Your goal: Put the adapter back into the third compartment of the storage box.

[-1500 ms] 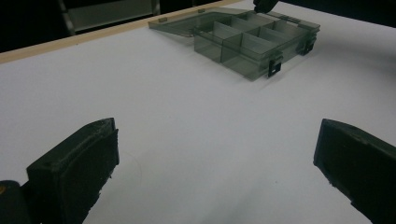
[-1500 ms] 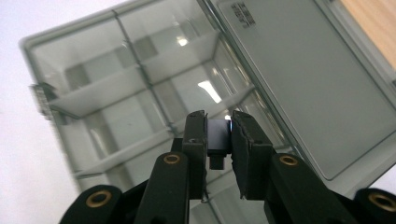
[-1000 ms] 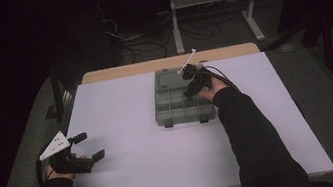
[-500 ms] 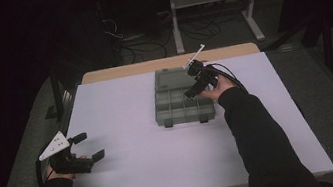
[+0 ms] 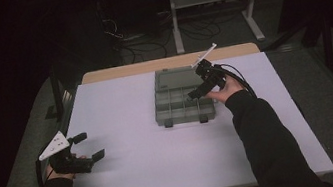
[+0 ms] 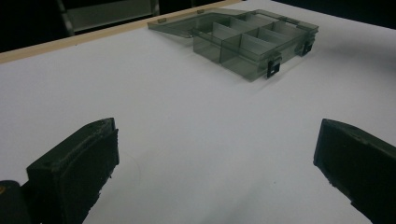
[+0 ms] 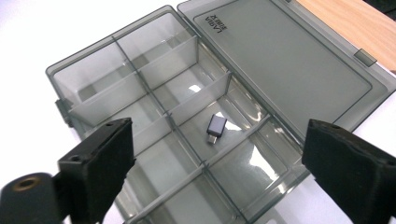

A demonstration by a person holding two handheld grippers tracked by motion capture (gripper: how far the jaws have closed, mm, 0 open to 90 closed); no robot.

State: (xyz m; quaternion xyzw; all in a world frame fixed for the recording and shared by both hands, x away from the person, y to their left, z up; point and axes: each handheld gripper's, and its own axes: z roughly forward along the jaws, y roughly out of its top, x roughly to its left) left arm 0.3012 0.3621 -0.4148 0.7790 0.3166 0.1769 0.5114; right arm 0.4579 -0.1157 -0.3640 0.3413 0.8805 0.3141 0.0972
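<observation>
Adapter: a small grey USB-style adapter (image 7: 215,127) is lying loose in one middle compartment of the organiser box, touching no divider that I can make out.
Organiser box: the smoky clear compartment box (image 5: 184,105) is sitting toward the far middle of the white surface (image 5: 131,170), its lid (image 7: 285,60) lying open flat on the far side; the other compartments are looking empty.
Right hand-held gripper: the right hand-held gripper (image 5: 198,90) is hovering over the box's right edge, jaws spread wide, gripping nothing.
Left hand-held gripper: the left hand-held gripper (image 5: 89,146) is waiting near the surface's left front corner, well apart from the box, jaws wide and empty.
Risk: I am judging that a wide jaw coming down for the adapter could catch a divider and shove the light box, since nothing is steadying it.
View difference: the right gripper view is showing the adapter and the lid's lettering; the left gripper view is showing the two front latches (image 6: 272,69).
</observation>
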